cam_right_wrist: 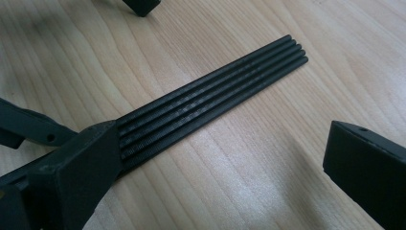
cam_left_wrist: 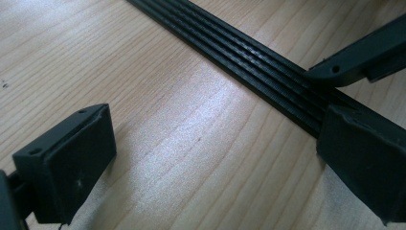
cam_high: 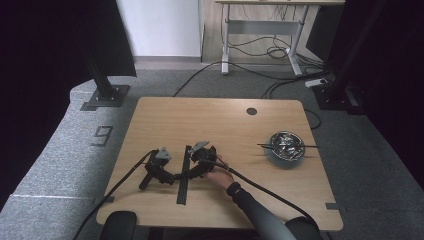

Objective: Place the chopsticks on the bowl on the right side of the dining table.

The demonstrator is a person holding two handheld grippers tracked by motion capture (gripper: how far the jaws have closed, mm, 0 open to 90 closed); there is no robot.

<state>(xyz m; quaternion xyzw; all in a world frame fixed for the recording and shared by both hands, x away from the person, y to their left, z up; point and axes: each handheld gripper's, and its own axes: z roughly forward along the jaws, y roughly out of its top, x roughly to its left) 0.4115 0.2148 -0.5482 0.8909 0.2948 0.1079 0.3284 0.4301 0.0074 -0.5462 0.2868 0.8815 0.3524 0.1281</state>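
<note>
Left hand-held gripper point(cam_high: 176, 177): I saw it lying low on the worktop, left of centre near the front edge, with no hand on it; its jaws stood wide apart, holding nothing; in the left gripper view bare wood showed between them, and the jaw at the right of that view lay over the edge of the ribbed strip.

Right hand-held gripper point(cam_high: 189, 174): I saw it just right of the left one, held in the person's right hand point(cam_high: 220, 176); its jaws were also spread open and gripped nothing; in the right gripper view one jaw sat on the near part of the strip and the other stood off over bare wood.

Ribbed strip point(cam_right_wrist: 210, 103): a long, flat black strip with lengthwise ridges; it lay flat on the worktop between the two hand-held grippers, running from the front edge towards the middle; its far end was free in the right gripper view.

Cables: one trailed from each hand-held gripper towards the front of the worktop.

Bowl point(cam_high: 285, 146): a shiny metal bowl stood well apart to the right, with thin dark sticks point(cam_high: 265, 146) laid across its rim; I could not tell what was in it.

Worktop point(cam_high: 165, 112): pale wood, with a round dark hole point(cam_high: 251, 111) near the back edge.
</note>
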